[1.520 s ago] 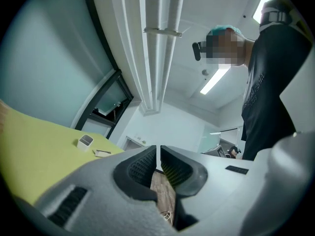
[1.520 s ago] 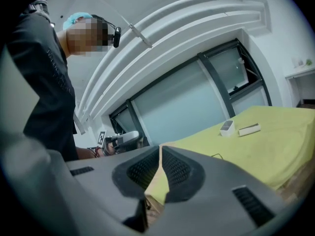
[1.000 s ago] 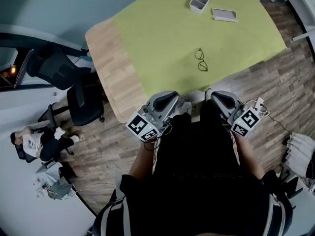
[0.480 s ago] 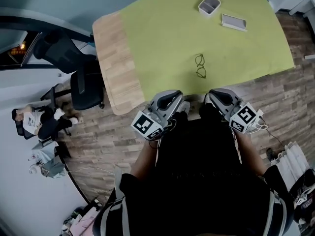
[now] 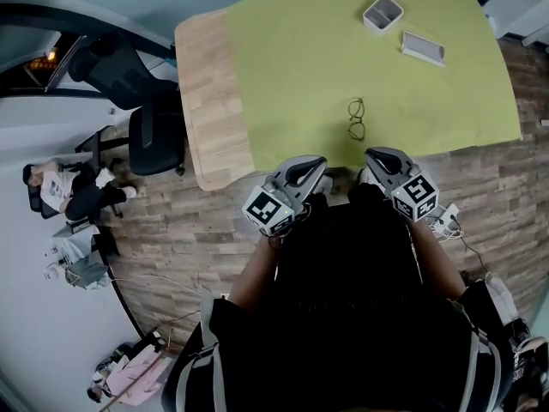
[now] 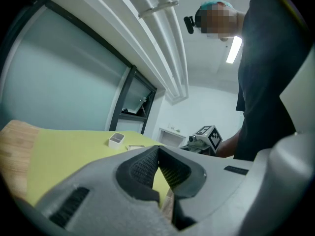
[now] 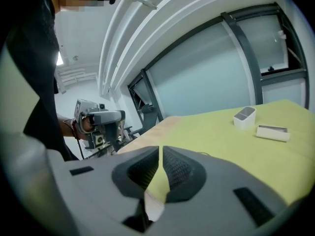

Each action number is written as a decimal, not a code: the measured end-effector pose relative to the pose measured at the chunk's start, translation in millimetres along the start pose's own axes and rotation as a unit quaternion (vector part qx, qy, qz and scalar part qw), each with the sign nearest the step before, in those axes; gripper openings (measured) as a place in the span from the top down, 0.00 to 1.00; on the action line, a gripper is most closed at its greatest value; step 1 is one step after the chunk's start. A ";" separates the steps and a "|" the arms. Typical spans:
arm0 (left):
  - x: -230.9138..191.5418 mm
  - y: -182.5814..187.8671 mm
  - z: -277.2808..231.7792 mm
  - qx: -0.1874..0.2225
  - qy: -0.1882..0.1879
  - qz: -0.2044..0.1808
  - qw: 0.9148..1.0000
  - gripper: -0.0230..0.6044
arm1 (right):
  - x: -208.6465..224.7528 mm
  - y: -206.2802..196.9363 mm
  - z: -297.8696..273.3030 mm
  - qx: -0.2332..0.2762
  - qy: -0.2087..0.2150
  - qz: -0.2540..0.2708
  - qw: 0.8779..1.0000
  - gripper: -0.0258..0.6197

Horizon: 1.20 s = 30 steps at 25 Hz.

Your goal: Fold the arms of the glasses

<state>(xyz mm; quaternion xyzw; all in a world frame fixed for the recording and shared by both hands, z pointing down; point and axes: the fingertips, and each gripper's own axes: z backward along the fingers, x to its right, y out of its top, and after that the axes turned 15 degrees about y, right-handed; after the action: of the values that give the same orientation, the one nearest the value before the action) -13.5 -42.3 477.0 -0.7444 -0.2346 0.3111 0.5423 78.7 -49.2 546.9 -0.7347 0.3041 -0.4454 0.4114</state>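
Dark-framed glasses (image 5: 356,118) lie on the green mat (image 5: 292,58), near its front edge, arms apparently spread. Both grippers are held close to my body, just short of the table's near edge. In the head view my left gripper (image 5: 312,166) is below and to the left of the glasses and my right gripper (image 5: 372,156) just below them; neither touches them. In the left gripper view the left gripper (image 6: 157,149) shows its jaws closed tip to tip with nothing between. The right gripper (image 7: 161,149) is shut and empty too.
A small white open box (image 5: 383,13) and a flat white case (image 5: 423,47) sit at the mat's far side. Bare wooden tabletop (image 5: 206,101) runs along the mat's left. A black office chair (image 5: 154,136) stands left of the table, and a person (image 5: 60,191) sits beyond it.
The head view has swung, so the table sits further right and lower in the frame. Both grippers have stayed by the table's edge, the right one drawn in a little. The glasses have not moved.
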 end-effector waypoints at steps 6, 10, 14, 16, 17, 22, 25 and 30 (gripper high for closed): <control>-4.1 -11.8 1.0 -0.013 0.001 0.007 1.000 0.93 | 20.0 -21.9 -17.4 -0.050 -0.014 -0.011 0.999 0.91; -10.2 -12.7 3.8 -0.019 0.003 0.011 1.000 0.93 | 31.5 -32.6 -27.4 -0.085 -0.029 0.004 0.996 0.91; -21.0 -15.9 5.2 -0.021 0.012 0.022 0.999 0.93 | 41.7 -41.0 -38.5 -0.114 -0.035 0.009 0.993 0.91; -24.5 -15.3 4.8 -0.022 0.013 0.024 0.999 0.93 | 48.9 -49.3 -42.9 -0.128 -0.038 0.005 0.991 0.91; -26.1 -14.4 4.2 -0.021 0.013 0.026 0.999 0.93 | 52.4 -54.1 -45.3 -0.136 -0.038 0.004 0.990 0.91; -33.8 -15.1 2.2 -0.020 0.013 0.035 0.999 0.93 | 63.5 -73.5 -56.9 -0.188 -0.031 0.019 0.981 0.91; -36.2 -16.8 1.8 -0.024 0.014 0.041 0.999 0.93 | 66.9 -77.8 -58.3 -0.199 -0.030 0.026 0.979 0.91; -37.8 -18.6 -0.2 -0.025 0.010 0.045 0.999 0.93 | 52.4 -75.2 -58.0 -0.204 0.014 0.040 0.978 0.91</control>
<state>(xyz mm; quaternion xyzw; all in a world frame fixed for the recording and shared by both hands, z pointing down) -39.9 -62.8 502.6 -0.7708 -0.2030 0.3217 0.5111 54.2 -75.3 649.3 -0.7843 0.4232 -0.3673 0.2661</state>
